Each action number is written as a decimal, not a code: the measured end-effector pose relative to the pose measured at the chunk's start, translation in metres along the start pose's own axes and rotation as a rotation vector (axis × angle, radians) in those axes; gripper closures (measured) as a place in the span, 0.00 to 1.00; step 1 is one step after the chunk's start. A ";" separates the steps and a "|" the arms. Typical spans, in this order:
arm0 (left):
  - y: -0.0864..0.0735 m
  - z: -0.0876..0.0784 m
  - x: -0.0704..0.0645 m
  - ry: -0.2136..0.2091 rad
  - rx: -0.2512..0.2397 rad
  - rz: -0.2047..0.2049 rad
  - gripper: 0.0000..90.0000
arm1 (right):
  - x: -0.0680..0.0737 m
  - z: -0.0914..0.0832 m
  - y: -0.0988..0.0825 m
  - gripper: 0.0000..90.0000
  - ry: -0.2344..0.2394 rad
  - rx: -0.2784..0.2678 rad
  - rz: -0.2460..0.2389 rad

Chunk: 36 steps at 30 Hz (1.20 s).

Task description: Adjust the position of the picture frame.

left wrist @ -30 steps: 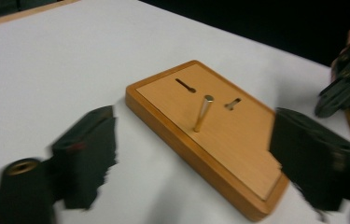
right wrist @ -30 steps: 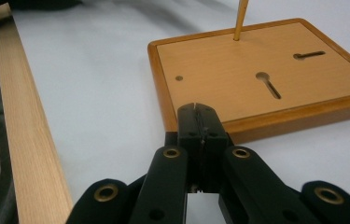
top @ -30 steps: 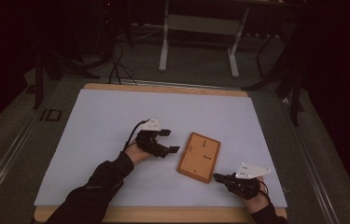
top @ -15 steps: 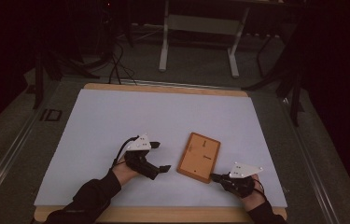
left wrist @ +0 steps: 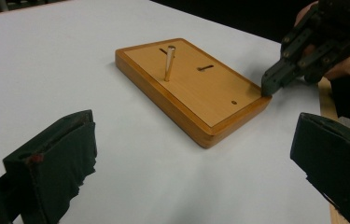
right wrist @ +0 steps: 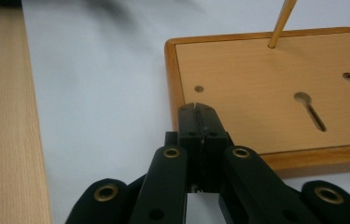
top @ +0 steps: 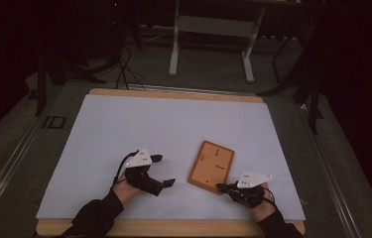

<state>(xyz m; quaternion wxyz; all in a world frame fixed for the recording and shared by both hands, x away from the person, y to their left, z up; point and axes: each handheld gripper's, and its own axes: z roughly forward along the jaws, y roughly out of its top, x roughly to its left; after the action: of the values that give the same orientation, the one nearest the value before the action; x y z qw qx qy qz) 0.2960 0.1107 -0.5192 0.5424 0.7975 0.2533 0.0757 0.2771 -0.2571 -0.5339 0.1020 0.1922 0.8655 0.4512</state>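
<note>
Boards: I count one wooden board [top: 212, 166] lying flat on the white worktop [top: 124, 129], between my two tools.
Pegs: one wooden peg [left wrist: 169, 63] stands upright in the board.
Left tool [top: 162, 171]: released, nothing between its jaws, which have just been opening.
Right tool [top: 219, 187]: clenched empty, tip touching the board's near corner.

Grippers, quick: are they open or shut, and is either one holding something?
Left gripper: open, jaws just spread wide, nothing between them.
Right gripper: shut, holding nothing, tips against the wooden board edge.
</note>
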 end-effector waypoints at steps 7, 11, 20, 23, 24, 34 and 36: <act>-0.003 0.002 0.000 0.001 0.003 0.014 0.01 | -0.008 -0.016 -0.013 1.00 -0.042 0.013 0.052; -0.004 0.002 -0.001 -0.003 0.005 0.018 0.01 | -0.007 -0.012 -0.013 1.00 -0.038 0.041 0.047; -0.005 0.003 -0.001 -0.004 0.009 0.019 0.01 | -0.009 -0.001 -0.008 1.00 -0.006 0.052 0.053; -0.004 0.002 -0.001 -0.001 0.008 0.021 0.01 | -0.008 0.007 -0.006 1.00 0.004 0.066 0.041; -0.004 0.002 0.000 0.000 0.006 0.021 0.01 | -0.008 0.008 -0.004 1.00 0.008 0.072 0.036; -0.005 0.002 0.000 0.002 0.010 0.025 0.01 | -0.010 0.027 0.014 1.00 0.027 0.080 -0.007; -0.005 0.001 0.000 0.001 0.010 0.026 0.01 | -0.011 0.029 0.016 1.00 0.031 0.081 -0.006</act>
<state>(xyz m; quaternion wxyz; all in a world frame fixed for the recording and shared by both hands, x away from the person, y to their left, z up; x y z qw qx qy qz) 0.2947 0.1108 -0.5244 0.5371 0.8034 0.2436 0.0818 0.3011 -0.2320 -0.5377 0.0820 0.1864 0.8852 0.4183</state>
